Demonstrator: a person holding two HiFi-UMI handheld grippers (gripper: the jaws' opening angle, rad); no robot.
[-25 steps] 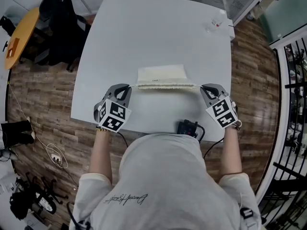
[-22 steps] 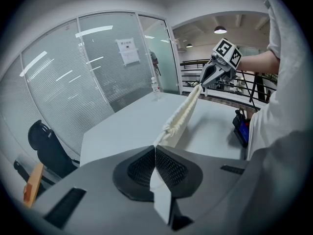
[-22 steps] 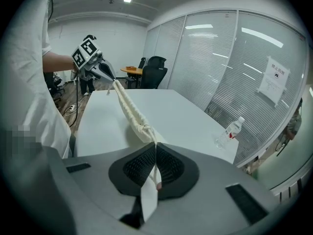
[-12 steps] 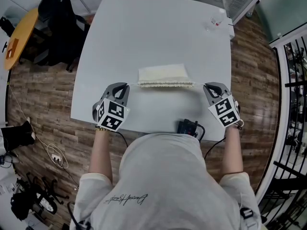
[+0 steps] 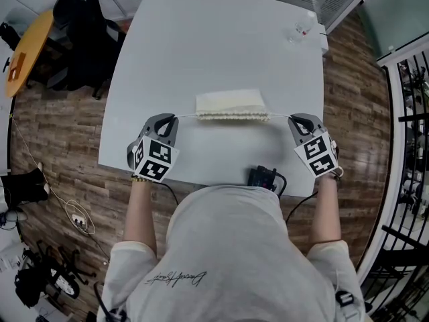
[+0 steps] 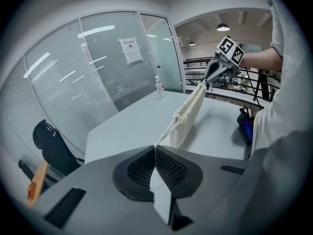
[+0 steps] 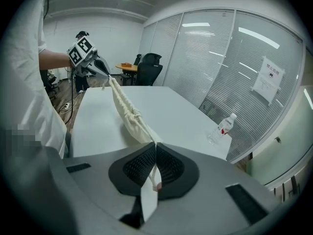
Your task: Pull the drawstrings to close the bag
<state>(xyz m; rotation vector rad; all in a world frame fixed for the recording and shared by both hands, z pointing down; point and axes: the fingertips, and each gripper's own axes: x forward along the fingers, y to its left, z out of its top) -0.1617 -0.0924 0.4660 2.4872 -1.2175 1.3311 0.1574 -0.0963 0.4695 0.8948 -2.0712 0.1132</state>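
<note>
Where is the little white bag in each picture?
Head view: the bag lies in the middle of the table, just ahead of the person.
Left gripper view: the bag is right of centre, and its drawstring runs into the jaws.
Right gripper view: the bag is left of centre, beyond the jaws.
Shared landmark: the water bottle at the table's far corner.

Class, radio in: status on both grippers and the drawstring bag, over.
Left gripper shut on left drawstring; right gripper shut on right drawstring. Strings taut, bag mouth gathered. Water bottle at far corner, well clear.
</note>
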